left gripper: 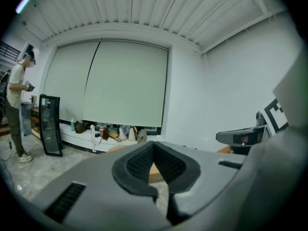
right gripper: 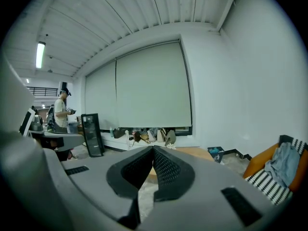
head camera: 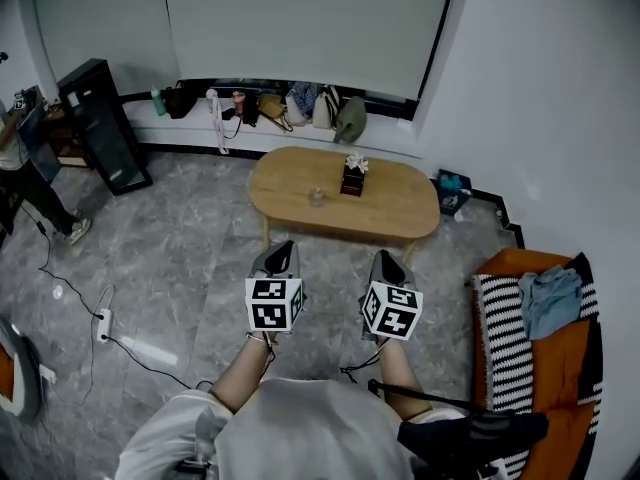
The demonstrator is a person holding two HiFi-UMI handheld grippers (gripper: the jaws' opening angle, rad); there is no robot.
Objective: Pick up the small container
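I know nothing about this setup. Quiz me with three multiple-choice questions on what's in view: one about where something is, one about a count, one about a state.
1. Where is the small container?
A) on the floor
B) on the wooden table
C) on the orange seat

2. How many things stand on that table?
A) two
B) five
C) none

3. How are the left hand-held gripper and the right hand-held gripper?
A) wide open
B) clamped on the container
C) shut, holding nothing

Answers:
1 B: it sits on the tabletop, near the middle.
2 A: only the container and a dark box stand there.
3 C: each gripper view shows the jaws together with nothing between them.
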